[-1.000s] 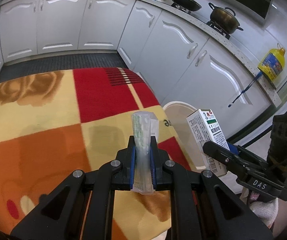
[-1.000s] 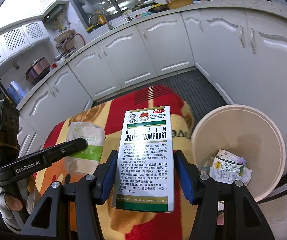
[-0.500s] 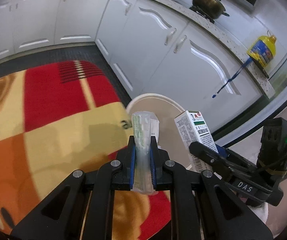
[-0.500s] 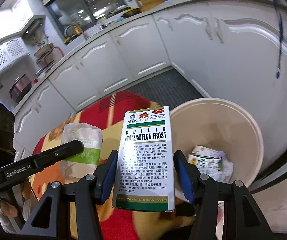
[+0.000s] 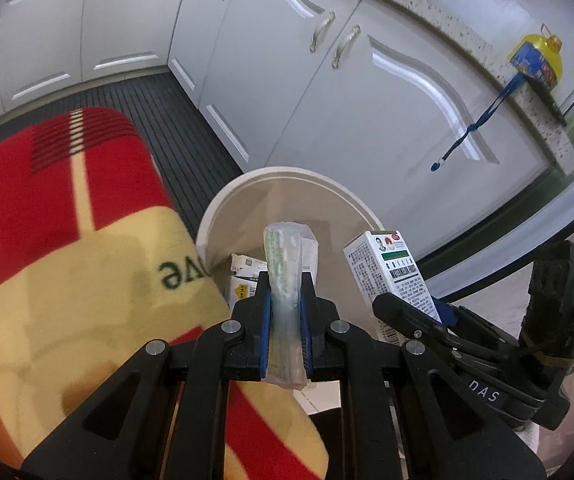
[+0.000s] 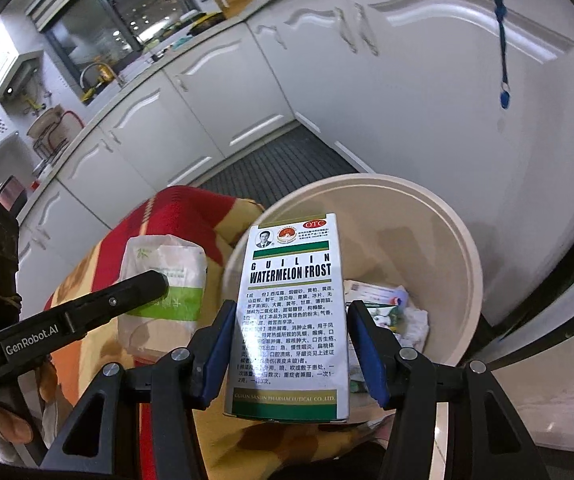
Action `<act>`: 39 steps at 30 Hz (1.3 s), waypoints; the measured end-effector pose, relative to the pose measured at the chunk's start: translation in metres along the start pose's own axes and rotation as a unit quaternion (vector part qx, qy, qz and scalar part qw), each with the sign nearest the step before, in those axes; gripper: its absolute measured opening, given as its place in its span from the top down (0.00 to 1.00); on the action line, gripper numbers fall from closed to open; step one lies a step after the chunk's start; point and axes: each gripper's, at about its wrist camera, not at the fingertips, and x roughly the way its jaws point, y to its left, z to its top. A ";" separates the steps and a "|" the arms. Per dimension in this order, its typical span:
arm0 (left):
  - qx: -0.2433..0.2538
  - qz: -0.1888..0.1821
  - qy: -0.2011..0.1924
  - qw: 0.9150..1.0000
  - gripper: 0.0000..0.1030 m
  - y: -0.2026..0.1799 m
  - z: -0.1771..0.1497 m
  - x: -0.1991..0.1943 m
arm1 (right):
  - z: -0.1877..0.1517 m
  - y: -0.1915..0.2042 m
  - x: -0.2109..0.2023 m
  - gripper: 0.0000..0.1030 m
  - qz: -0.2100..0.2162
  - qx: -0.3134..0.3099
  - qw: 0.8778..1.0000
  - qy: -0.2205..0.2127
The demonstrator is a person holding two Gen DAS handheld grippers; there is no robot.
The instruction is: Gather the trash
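My left gripper (image 5: 286,312) is shut on a flat tissue packet (image 5: 285,272) with green print, held over the near rim of the cream trash bin (image 5: 287,176). The packet also shows in the right wrist view (image 6: 167,280). My right gripper (image 6: 293,356) is shut on a white medicine box (image 6: 291,308) labelled Watermelon Frost, held upright above the bin (image 6: 459,240). The box (image 5: 391,272) shows to the right of the packet in the left wrist view. Crumpled paper and small boxes (image 6: 383,308) lie in the bin.
A table with a red, yellow and orange cloth (image 5: 67,240) lies left of the bin. White kitchen cabinets (image 5: 327,80) stand close behind the bin. A dark ribbed floor mat (image 6: 279,164) runs along them. A yellow oil bottle (image 5: 537,58) stands on the counter.
Both grippers have moved right, off the cloth-covered table and over the bin, still holding the packet and the box. The bin's inside and its trash now show in both views.
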 end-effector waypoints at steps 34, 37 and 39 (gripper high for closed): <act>0.020 0.080 -0.065 0.994 0.42 0.010 -0.021 -0.032 | -0.022 0.023 -0.023 0.25 -0.050 -0.022 0.997 -0.047; 0.024 0.089 -0.087 0.992 0.42 0.010 -0.028 -0.049 | -0.024 0.036 -0.030 0.23 -0.051 -0.034 0.996 -0.061; 0.030 0.099 -0.104 0.989 0.42 0.009 -0.033 -0.062 | -0.026 0.044 -0.036 0.22 -0.054 -0.043 0.995 -0.071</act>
